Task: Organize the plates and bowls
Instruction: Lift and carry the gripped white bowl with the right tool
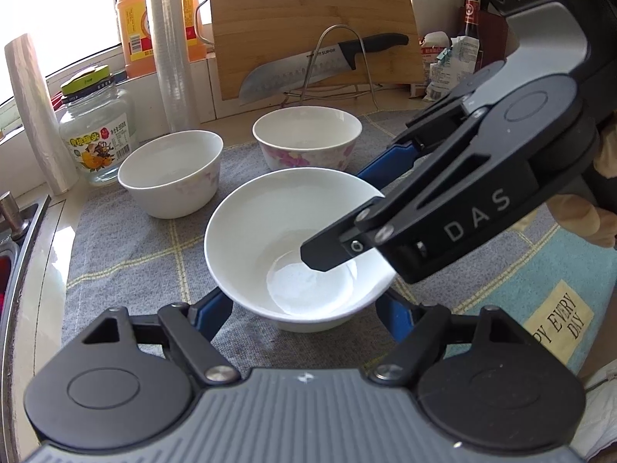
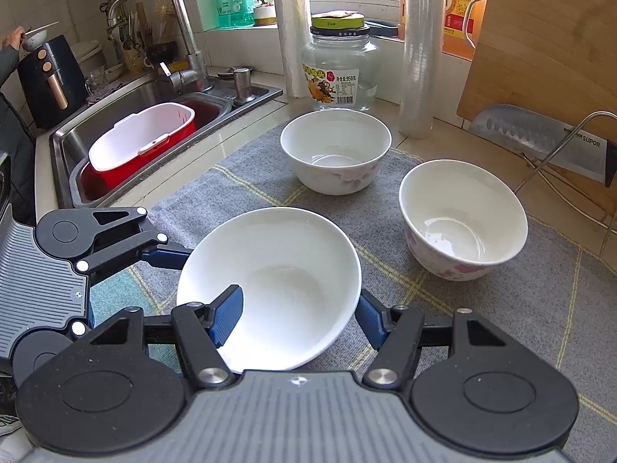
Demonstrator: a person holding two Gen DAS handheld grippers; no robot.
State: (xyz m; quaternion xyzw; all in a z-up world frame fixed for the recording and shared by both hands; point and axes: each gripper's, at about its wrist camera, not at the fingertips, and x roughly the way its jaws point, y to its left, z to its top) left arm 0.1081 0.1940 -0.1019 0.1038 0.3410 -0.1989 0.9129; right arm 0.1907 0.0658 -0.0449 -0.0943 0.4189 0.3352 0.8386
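Observation:
A plain white bowl (image 1: 270, 231) (image 2: 293, 254) stands on the grey checked cloth (image 1: 127, 254). My left gripper (image 1: 306, 312) is shut on its lower wall, one blue pad on each side. In the right wrist view its blue finger (image 2: 166, 256) touches the bowl's left side. My right gripper (image 2: 299, 318) (image 1: 343, 216) stands open astride the bowl's rim, with one finger inside and the other outside. Behind are a faintly flowered bowl (image 1: 169, 177) (image 2: 335, 150) and a pink-flowered bowl (image 1: 306, 139) (image 2: 462, 216), both upright and empty.
A glass jar (image 1: 96, 131) (image 2: 339, 73) and film rolls (image 1: 169, 50) stand behind the bowls. A cutting board (image 1: 308, 19) and a knife (image 1: 293, 69) lean at the back. The sink (image 2: 65, 142) holds a red tub (image 2: 142, 142). A person's hand (image 2: 11, 38) is far left.

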